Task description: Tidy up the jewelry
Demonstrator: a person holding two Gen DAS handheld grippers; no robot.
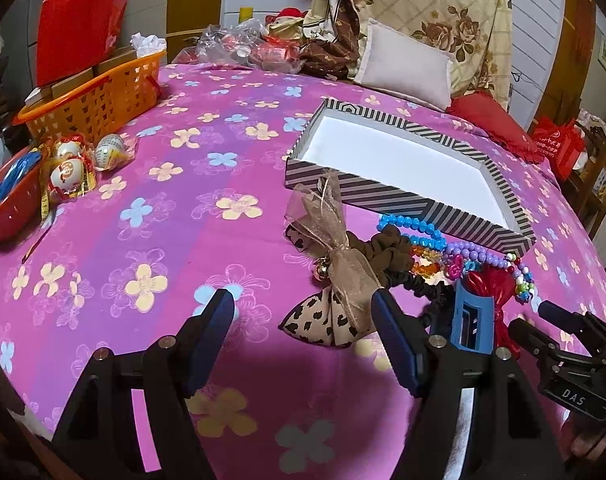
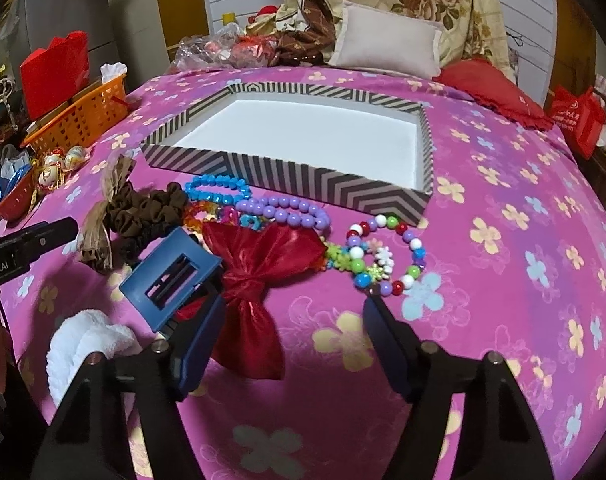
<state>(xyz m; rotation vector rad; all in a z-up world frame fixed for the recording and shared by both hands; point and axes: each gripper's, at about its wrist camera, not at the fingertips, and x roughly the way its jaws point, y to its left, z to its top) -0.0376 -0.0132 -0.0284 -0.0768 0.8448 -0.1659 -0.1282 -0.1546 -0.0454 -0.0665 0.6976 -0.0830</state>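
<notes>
A striped box (image 1: pixel 387 194) (image 2: pixel 303 176) with a white inside lies open and empty on the pink flowered bedspread. In front of it lies a pile of accessories: a leopard-print bow (image 1: pixel 331 312), a brown scrunchie (image 1: pixel 391 246) (image 2: pixel 143 210), blue beads (image 2: pixel 215 188), purple beads (image 2: pixel 287 210), a multicoloured bead bracelet (image 2: pixel 383 256), a red bow (image 2: pixel 259 276) and a blue hair claw (image 2: pixel 171 280) (image 1: pixel 473 324). My left gripper (image 1: pixel 303 312) is open and empty, just left of the leopard bow. My right gripper (image 2: pixel 293 316) is open and empty, over the red bow's lower tail.
An orange basket (image 1: pixel 95 100) with boxes and a red bag (image 1: pixel 79 24) stands at the far left. Wrapped eggs (image 1: pixel 69 168) and a red bowl (image 1: pixel 11 208) lie near it. Pillows (image 2: pixel 387 40) and clutter sit at the bed's head. A white towel (image 2: pixel 83 344) lies near my right gripper.
</notes>
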